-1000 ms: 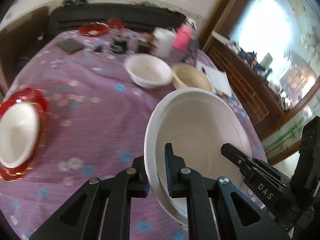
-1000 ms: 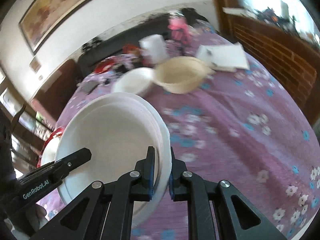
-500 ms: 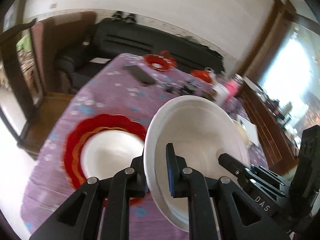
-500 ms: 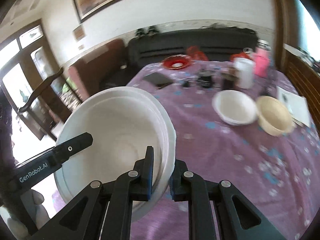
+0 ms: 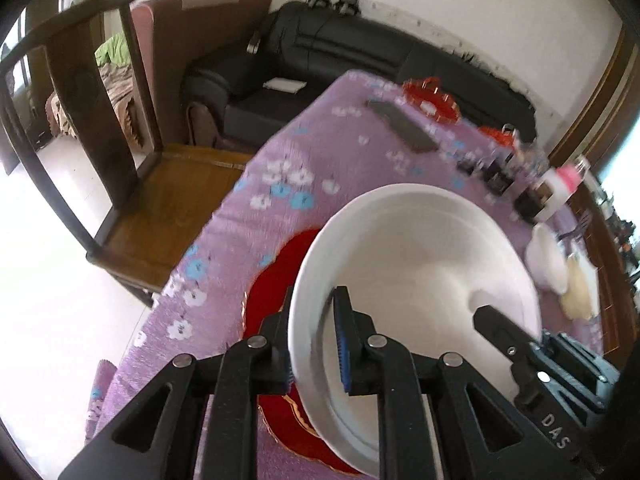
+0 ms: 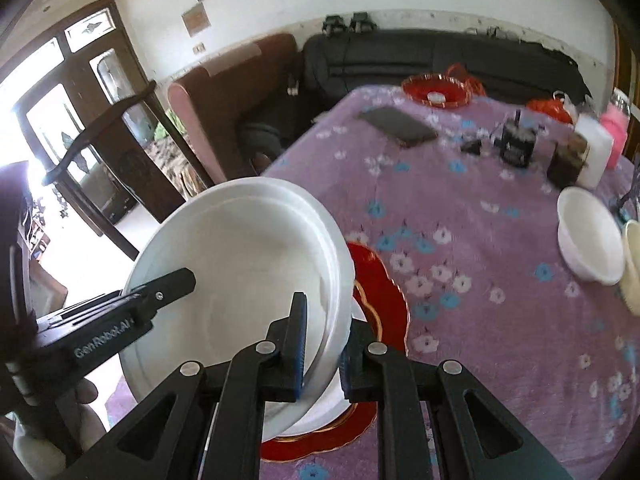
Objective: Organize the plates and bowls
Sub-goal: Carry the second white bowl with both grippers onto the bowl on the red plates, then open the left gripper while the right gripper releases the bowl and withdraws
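Both grippers grip one white plate stack by opposite rims. My left gripper (image 5: 314, 344) is shut on its left rim; the white plates (image 5: 412, 264) fill the left wrist view. My right gripper (image 6: 324, 344) is shut on the right rim of the same white plates (image 6: 240, 264). They hang over a red plate (image 6: 380, 292) with a white dish (image 6: 320, 412) on it, at the table's near left edge. The red plate also shows in the left wrist view (image 5: 276, 276). A white bowl (image 6: 588, 236) and a beige bowl (image 6: 634, 268) stand at the far right.
The table has a purple flowered cloth (image 6: 480, 240). A dark phone (image 6: 400, 126), a red dish (image 6: 436, 90), small dark boxes (image 6: 516, 144) and a pink bottle (image 6: 614, 128) stand at the back. A wooden chair (image 5: 132, 184) stands beside the table's left edge.
Both grippers have carried the white plates leftward across the table, from beside the bowls to over the red plate. The grip on both rims is unchanged.
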{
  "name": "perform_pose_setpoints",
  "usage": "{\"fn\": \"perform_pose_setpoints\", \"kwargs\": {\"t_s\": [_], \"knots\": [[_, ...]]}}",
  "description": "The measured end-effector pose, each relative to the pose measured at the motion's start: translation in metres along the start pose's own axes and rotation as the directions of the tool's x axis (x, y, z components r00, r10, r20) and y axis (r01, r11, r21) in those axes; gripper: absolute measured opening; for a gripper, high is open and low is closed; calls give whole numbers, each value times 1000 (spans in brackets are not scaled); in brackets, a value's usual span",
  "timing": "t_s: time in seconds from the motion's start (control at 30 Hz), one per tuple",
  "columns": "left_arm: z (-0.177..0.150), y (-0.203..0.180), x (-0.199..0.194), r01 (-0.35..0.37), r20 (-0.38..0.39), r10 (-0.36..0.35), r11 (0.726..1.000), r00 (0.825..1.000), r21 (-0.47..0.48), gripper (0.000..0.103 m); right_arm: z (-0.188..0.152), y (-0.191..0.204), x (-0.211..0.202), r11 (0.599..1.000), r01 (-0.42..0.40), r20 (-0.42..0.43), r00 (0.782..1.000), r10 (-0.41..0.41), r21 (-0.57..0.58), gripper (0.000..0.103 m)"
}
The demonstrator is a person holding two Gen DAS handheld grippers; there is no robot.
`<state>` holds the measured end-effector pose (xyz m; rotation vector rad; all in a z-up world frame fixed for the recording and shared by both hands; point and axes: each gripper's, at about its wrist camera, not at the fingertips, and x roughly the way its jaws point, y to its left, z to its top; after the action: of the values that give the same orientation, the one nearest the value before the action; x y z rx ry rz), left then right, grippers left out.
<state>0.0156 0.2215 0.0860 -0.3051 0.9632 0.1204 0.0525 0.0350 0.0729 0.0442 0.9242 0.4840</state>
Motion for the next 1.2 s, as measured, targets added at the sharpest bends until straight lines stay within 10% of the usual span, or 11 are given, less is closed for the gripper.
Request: {"fn": "perform_pose_setpoints", "kwargs": {"t_s": [0.23,0.37,0.77,0.93,1.2], "knots": [[-11,-10,20,-78,-6,78,996,997,43,24,-11,-13,15,1000,11,-32,999,-10,9,15],[-10,-5,17,-108,17,108,994,994,22,56,-14,-10,17,999,33,-28,999,-33,-18,15],[-10,18,-10,-63,46,66,995,997,-72,64,-14,-6,13,998,55,-32,998,-56,-26,16],[-13,18,-28,-45,83,51,996,995,-78,65,-13,-10,2,999,44,5,999,-44,-2,62],[-25,16,-59,-3,155,15,997,988,-76,70,-7,-12,-27,996,92,142,986,-92,9,63]]}}
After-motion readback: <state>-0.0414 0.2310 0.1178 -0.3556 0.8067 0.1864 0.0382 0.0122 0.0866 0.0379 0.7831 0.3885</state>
